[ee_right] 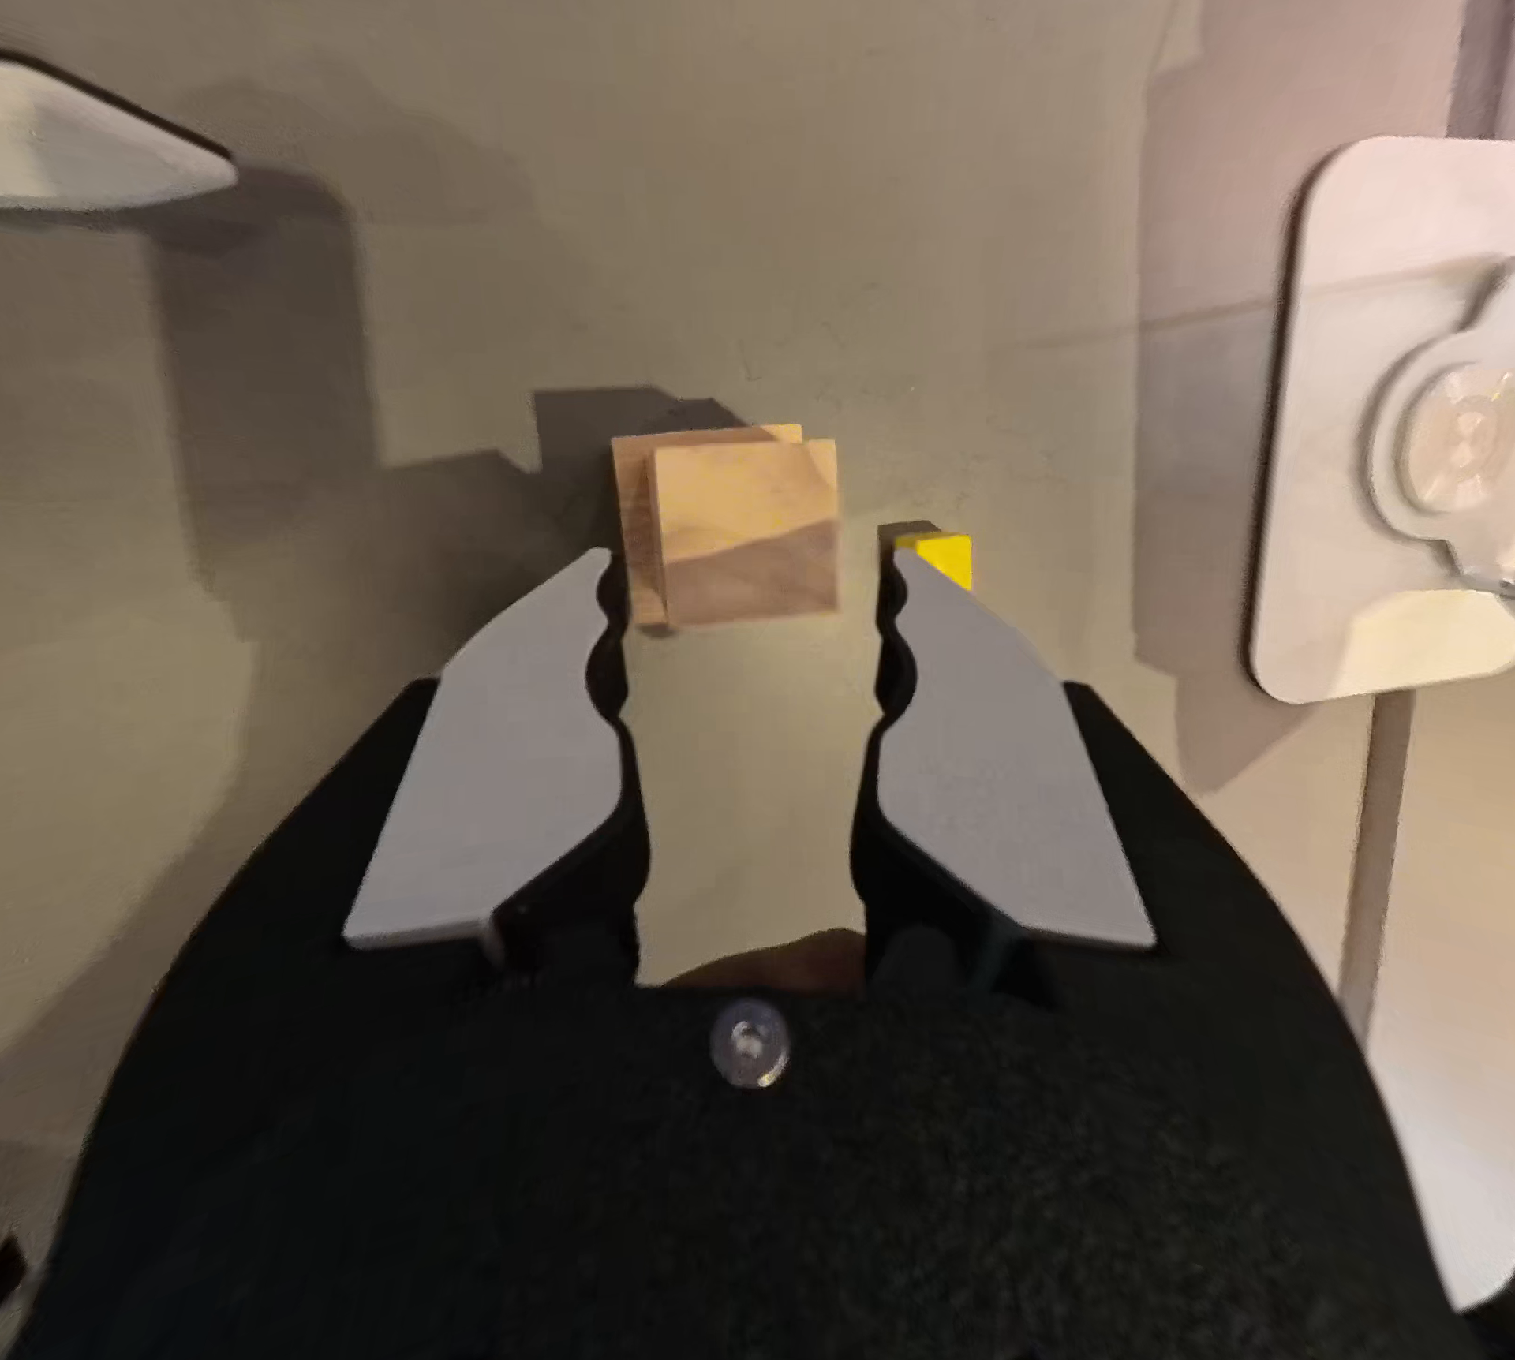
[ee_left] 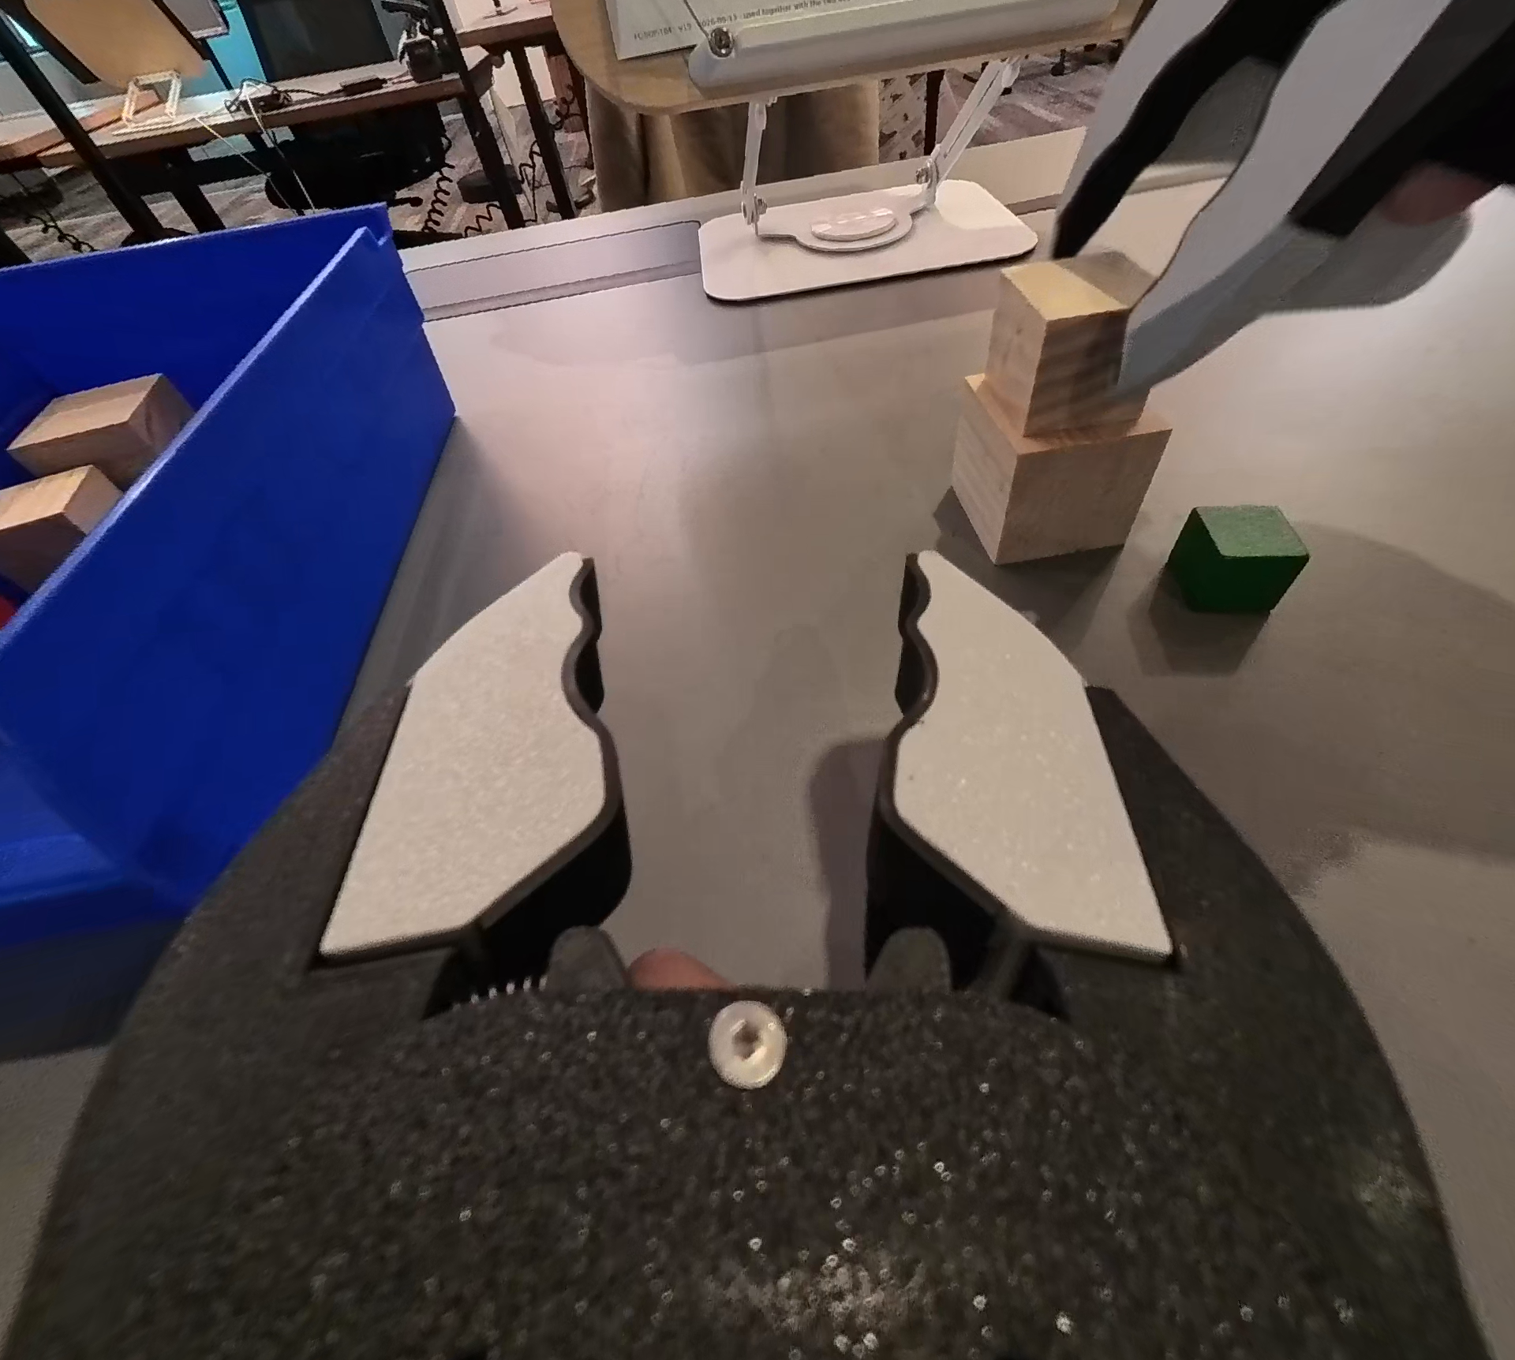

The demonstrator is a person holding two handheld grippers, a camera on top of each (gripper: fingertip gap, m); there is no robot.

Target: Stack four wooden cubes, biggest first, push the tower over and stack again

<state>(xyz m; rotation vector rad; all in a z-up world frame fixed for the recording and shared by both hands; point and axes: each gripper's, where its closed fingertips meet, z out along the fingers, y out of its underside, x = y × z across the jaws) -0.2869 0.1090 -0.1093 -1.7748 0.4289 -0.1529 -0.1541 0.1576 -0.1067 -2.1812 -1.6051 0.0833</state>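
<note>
Wooden cubes stand two high at right of the left wrist view, smaller cube [ee_left: 1053, 358] on bigger cube [ee_left: 1066, 493], my right gripper [ee_right: 750, 567] directly above with fingers parted around nothing, while my left gripper [ee_left: 746, 575] waits open, farther off.

a large pale wooden cube [ee_left: 1066, 480] sits flat on the grey table [ee_left: 738, 419], with a smaller wooden cube [ee_left: 1053, 358] stacked on it, turned slightly and shifted toward one corner. a green cube [ee_left: 1238, 558] rests on the table just beside the stack, apart from it. a small yellow cube [ee_right: 943, 557] lies near the stack, seemingly on the table.
</note>
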